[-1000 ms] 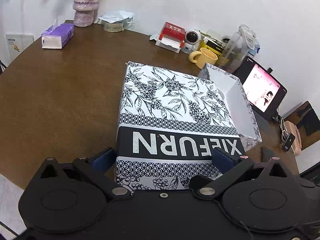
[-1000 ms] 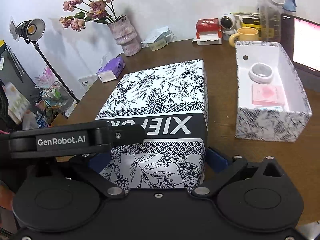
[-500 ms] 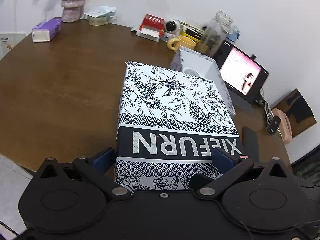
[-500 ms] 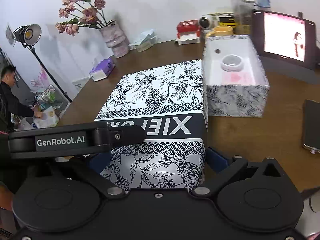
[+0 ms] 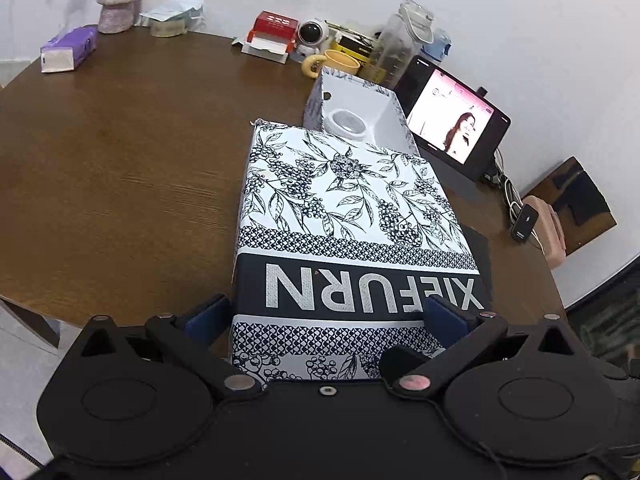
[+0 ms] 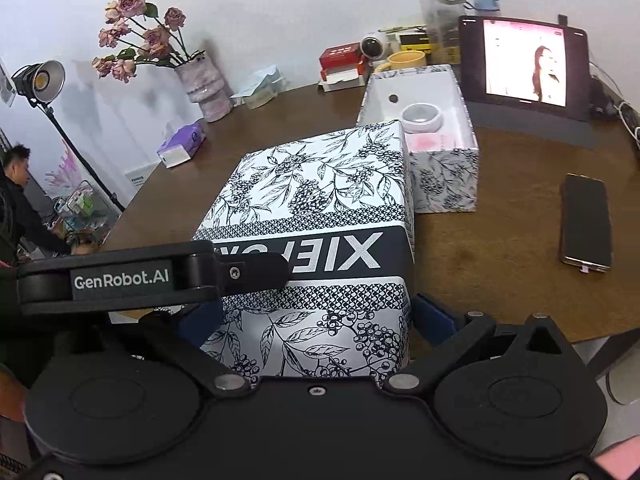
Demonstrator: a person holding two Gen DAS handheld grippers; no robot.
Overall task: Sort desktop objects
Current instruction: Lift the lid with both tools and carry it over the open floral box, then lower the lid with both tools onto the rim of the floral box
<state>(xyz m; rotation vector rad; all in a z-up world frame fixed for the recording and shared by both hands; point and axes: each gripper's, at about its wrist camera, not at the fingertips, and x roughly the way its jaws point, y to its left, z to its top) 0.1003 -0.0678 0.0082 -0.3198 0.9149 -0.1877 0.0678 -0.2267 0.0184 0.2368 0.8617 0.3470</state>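
A black-and-white floral box lid (image 5: 344,200) marked XIEFURN is lifted over the brown table. My left gripper (image 5: 326,312) is shut on its near end, blue pads on both sides. My right gripper (image 6: 316,318) is shut on the same lid (image 6: 320,192), and the left gripper's arm crosses that view at the left. Just beyond the lid's far edge stands the matching open box (image 5: 394,116) (image 6: 444,176). In it lie a white round case (image 6: 420,116) and a pink card (image 6: 428,142). The lid hides part of the box.
A lit tablet (image 6: 524,64) leans at the back right, with a dark phone (image 6: 586,222) lying to the right of the box. A yellow mug (image 5: 336,64), clear bottle (image 5: 400,40), red box (image 5: 272,30), purple tissue pack (image 5: 68,50) and flower vase (image 6: 204,88) line the far edge.
Both grippers have carried the lid to the right and toward the open box, which now sits directly behind the lid's far edge. The grip on the lid is unchanged.
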